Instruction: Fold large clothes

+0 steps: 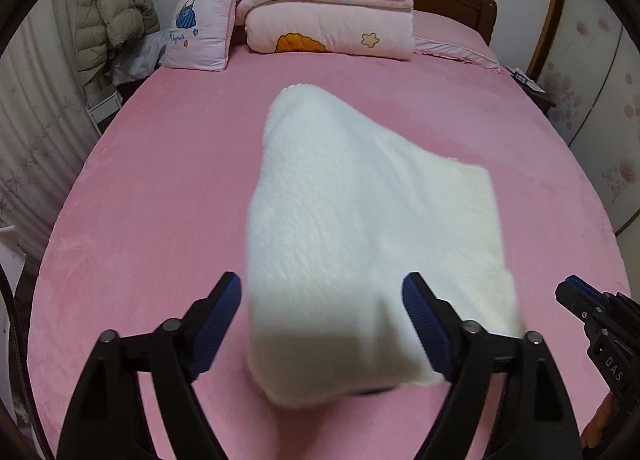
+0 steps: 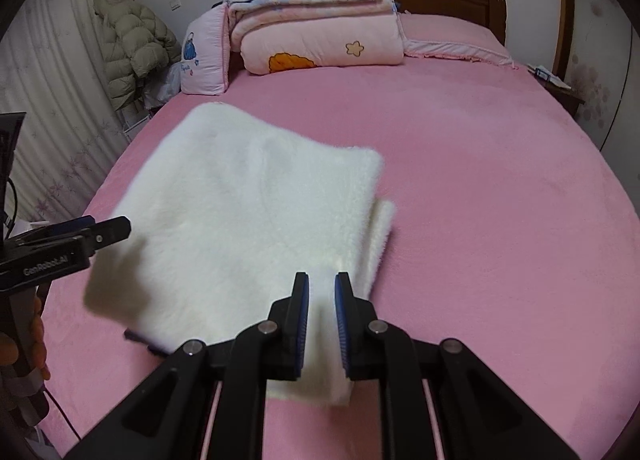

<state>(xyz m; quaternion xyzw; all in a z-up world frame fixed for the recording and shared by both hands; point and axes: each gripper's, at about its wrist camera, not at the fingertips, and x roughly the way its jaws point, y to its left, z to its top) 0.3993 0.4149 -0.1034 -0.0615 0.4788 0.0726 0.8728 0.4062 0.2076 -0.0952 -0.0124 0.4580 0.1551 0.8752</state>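
A white fluffy garment point(image 1: 352, 228) lies folded on the pink bed point(image 1: 160, 188), its near edge lifted and blurred. My left gripper point(image 1: 322, 296) is open, its jaws wide apart on either side of the garment's near left corner. In the right wrist view the garment point(image 2: 240, 220) spreads to the left. My right gripper point(image 2: 322, 292) is shut on the garment's near right edge, with white fabric between the blue pads point(image 2: 343, 324). The left gripper point(image 2: 108, 230) shows at the left edge there; the right gripper's tip point(image 1: 576, 296) shows at the right of the left wrist view.
A stack of folded pink and floral quilts point(image 1: 328, 8) and a pink pillow point(image 1: 200, 32) sit at the head of the bed. A puffy green jacket point(image 1: 108, 16) hangs at the left by the curtain. A nightstand point(image 2: 556, 88) stands at the right.
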